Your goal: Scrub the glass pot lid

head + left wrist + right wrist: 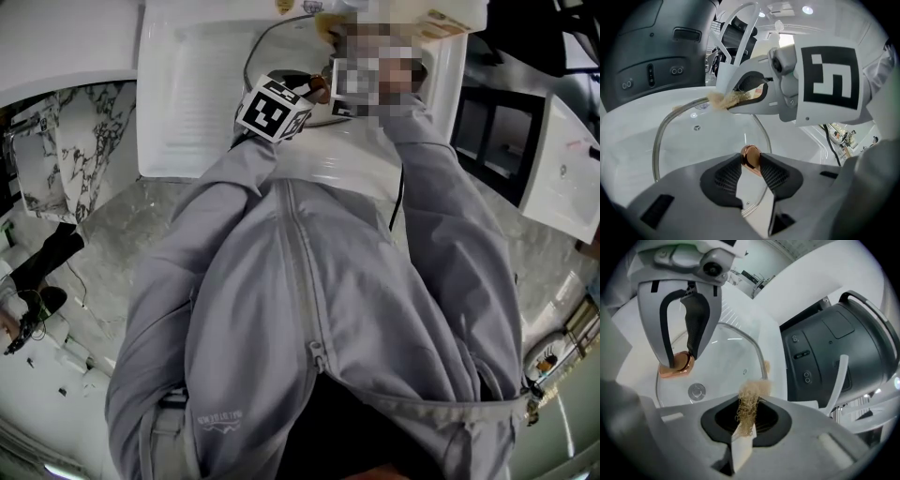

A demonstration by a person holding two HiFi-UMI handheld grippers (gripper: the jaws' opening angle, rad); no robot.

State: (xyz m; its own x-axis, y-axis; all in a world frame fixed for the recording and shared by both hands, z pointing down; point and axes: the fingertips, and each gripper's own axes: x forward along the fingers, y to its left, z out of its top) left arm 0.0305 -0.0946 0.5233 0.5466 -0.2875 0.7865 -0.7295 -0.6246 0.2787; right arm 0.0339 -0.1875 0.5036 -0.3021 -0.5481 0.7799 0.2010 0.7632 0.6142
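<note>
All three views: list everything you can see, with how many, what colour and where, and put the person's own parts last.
glass pot lid: one, clear with a metal rim, over the sink
knob: one, copper, centre of the lid, between the left jaws
scrubber: one, tan fibres on a white strip, in the right jaws, by the lid's rim
sink: one, white, in front of the person
appliance: one, dark grey with buttons, beside the sink
jacket: one, grey, on the person
left gripper: one, grey, jaws shut on the knob
right gripper: one, grey, jaws shut on the scrubber
</note>
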